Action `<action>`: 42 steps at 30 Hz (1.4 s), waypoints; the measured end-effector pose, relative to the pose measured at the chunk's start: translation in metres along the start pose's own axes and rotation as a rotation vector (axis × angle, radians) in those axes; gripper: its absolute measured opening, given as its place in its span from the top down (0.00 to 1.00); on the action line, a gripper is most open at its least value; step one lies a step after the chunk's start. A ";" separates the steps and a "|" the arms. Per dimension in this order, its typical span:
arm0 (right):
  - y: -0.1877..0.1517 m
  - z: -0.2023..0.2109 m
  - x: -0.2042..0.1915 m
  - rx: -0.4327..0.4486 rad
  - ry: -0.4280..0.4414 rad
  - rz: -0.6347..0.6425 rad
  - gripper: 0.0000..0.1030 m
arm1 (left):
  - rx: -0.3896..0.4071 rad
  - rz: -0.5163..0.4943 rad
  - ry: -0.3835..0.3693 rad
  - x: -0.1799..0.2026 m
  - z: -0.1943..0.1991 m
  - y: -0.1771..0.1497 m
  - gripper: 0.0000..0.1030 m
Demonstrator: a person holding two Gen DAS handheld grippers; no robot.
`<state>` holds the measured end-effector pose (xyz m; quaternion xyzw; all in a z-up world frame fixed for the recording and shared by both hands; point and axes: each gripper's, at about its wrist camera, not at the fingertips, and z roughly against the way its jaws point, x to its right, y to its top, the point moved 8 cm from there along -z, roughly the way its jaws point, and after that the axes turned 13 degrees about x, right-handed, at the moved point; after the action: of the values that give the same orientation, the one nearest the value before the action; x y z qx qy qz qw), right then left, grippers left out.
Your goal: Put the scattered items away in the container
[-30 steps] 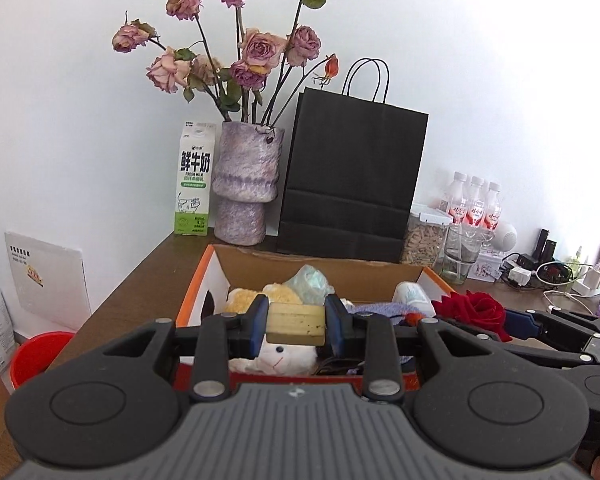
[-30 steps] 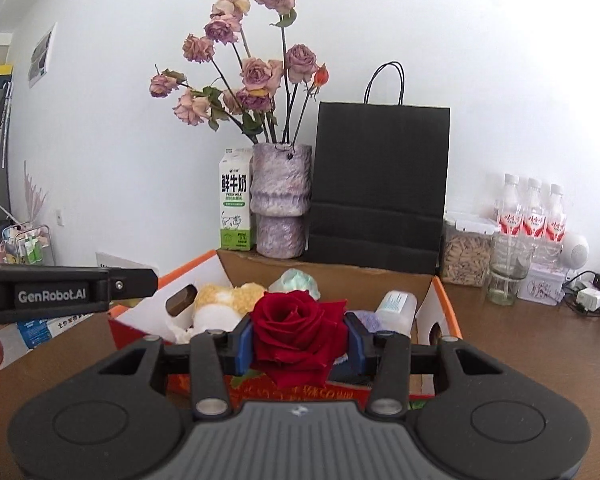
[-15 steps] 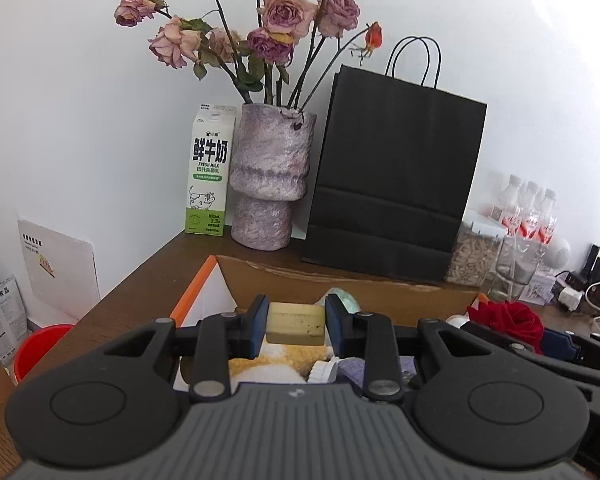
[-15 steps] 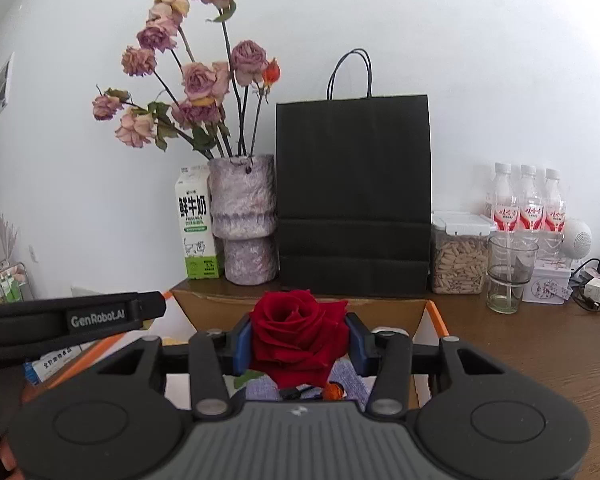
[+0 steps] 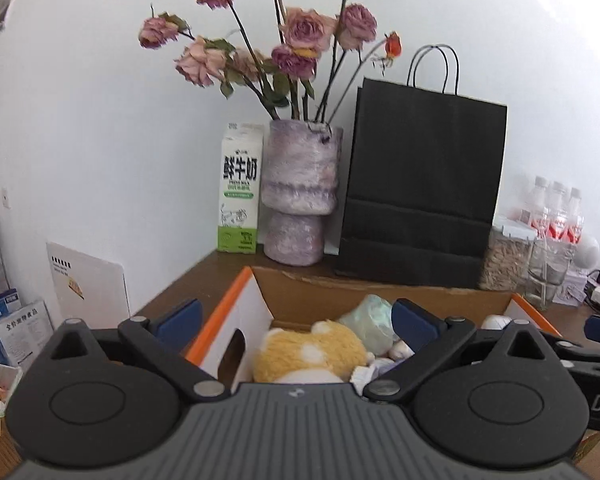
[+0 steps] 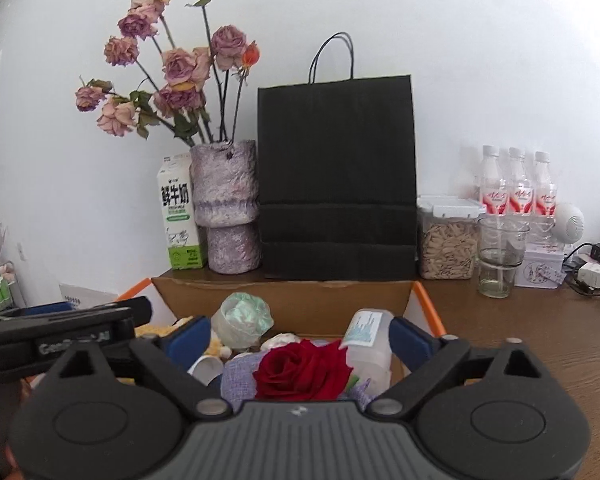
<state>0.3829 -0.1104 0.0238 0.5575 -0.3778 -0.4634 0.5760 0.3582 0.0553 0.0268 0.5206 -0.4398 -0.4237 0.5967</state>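
The left gripper (image 5: 296,322) hangs over the cardboard box (image 5: 364,294), its blue-padded fingers (image 5: 414,322) spread wide with nothing between them. Below that gap a yellow plush toy (image 5: 312,354) lies in the box, and a pale green wrapped bundle (image 5: 370,318) sits at about 1 o'clock from the toy, close to the right finger. The box's orange-edged left wall (image 5: 236,320) rises at 9 o'clock from the toy.

The right gripper (image 6: 300,338) is also spread wide and empty. The red rose (image 6: 302,370) lies in the box (image 6: 288,300) directly below the gap, resting on a lilac cloth (image 6: 238,374); neither finger touches it. At 2 o'clock from the rose a white plastic bottle (image 6: 370,338) lies beside it, and at 11 o'clock sits the same green bundle (image 6: 242,318). The other gripper's black body (image 6: 60,334) crosses the right camera's view at 9 o'clock.

Behind the box, at 12 o'clock, stand a black paper bag (image 6: 336,176), a mottled purple vase (image 6: 226,208) of dried roses (image 6: 172,68) and a milk carton (image 6: 180,212). Toward 2 o'clock on the brown table (image 6: 540,328) are a jar of seeds (image 6: 448,240), an empty glass (image 6: 500,256) and three water bottles (image 6: 518,188).
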 end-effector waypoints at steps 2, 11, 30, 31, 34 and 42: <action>0.005 0.004 0.002 0.014 0.005 0.001 0.00 | -0.007 0.020 -0.009 -0.004 0.002 0.004 0.00; 0.008 0.012 -0.001 0.031 -0.001 0.037 0.00 | 0.010 0.008 -0.012 -0.005 0.009 0.005 0.00; 0.016 0.079 -0.004 -0.033 0.007 0.076 0.00 | -0.032 -0.046 -0.121 0.004 0.087 0.018 0.00; 0.017 0.088 -0.004 -0.028 0.013 0.074 0.00 | -0.034 -0.045 -0.132 0.004 0.095 0.018 0.00; 0.014 0.118 -0.003 -0.033 0.013 0.079 0.00 | -0.059 -0.062 -0.164 0.005 0.120 0.015 0.00; -0.021 0.188 -0.009 -0.087 0.017 0.063 0.00 | -0.115 -0.064 -0.182 0.004 0.185 -0.009 0.00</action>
<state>0.1990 -0.1559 0.0216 0.5236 -0.3698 -0.4562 0.6172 0.1798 0.0045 0.0313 0.4585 -0.4501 -0.5127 0.5694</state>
